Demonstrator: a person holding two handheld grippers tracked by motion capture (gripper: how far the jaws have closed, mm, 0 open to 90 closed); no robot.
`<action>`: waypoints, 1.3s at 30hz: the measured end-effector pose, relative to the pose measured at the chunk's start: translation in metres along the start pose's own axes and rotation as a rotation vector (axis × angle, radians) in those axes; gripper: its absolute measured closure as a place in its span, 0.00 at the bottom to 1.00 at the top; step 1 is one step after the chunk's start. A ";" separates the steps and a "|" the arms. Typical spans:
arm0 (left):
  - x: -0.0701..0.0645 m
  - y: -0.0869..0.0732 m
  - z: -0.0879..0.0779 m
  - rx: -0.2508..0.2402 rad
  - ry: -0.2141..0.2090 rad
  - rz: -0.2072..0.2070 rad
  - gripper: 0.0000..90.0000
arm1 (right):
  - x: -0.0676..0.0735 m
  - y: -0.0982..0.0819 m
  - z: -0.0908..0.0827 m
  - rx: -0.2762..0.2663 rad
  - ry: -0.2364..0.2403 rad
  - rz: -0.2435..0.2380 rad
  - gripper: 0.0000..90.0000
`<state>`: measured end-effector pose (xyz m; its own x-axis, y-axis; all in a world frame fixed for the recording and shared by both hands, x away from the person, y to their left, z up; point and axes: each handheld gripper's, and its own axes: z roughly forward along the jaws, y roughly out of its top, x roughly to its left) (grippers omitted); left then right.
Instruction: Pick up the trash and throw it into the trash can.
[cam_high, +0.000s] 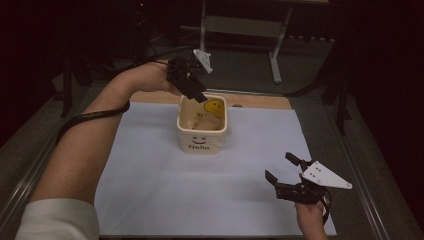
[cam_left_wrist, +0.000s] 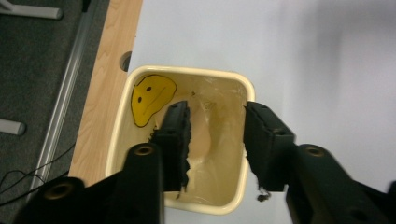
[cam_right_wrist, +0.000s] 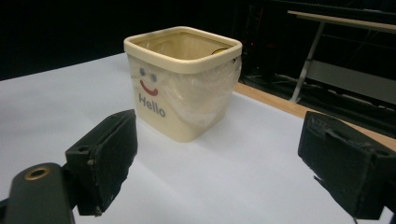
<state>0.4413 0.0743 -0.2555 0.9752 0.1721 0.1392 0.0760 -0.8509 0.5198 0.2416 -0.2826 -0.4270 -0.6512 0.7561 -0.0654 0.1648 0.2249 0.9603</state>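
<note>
Reaching: left gripper (cam_high: 192, 92) poised over the far rim of the bin (cam_high: 202, 131), jaws dipping toward the clear liner bag (cam_left_wrist: 219, 140) inside.
Bin: cream tub with a smiling face and "Hello" on its near wall, standing upright on the white sheet (cam_high: 160, 185) toward the far middle of the table (cam_high: 260, 101).
Left jaws: spread moderately apart, nothing between them (one jaw inside the opening, the other over the rim).
Right gripper (cam_high: 289, 172): low at the near right of the sheet, well apart from the bin, jaws wide open and holding nothing.
Step in hand: likely going for the liner, either to seat it or to pull it free; grip not yet made.
Next move: lowering the left jaws onto a fold of plastic near the rim, then closing; thin film slips easily, so a firm pinch needed.
Left gripper view: yellow frowning-face item (cam_left_wrist: 152, 99) against the inner wall, plus crumpled plastic at the bottom.
Right gripper view: liner bunched over the bin's outer side wall (cam_right_wrist: 205, 100), hidden from above.
</note>
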 end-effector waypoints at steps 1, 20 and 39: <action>-0.001 -0.001 -0.002 -0.004 0.007 -0.002 0.66 | 0.000 0.000 0.000 0.002 -0.001 0.000 0.13; -0.039 -0.043 -0.040 -0.116 0.062 -0.137 0.18 | 0.003 0.001 0.001 0.000 0.001 -0.005 0.13; -0.096 -0.108 -0.021 -0.131 -0.004 -0.240 0.01 | 0.005 0.002 0.002 0.005 0.007 -0.010 0.13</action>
<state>0.3355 0.1600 -0.3069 0.9333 0.3591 -0.0046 0.2780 -0.7144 0.6422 0.2405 -0.2769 -0.4260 -0.6577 0.7497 -0.0730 0.1617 0.2352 0.9584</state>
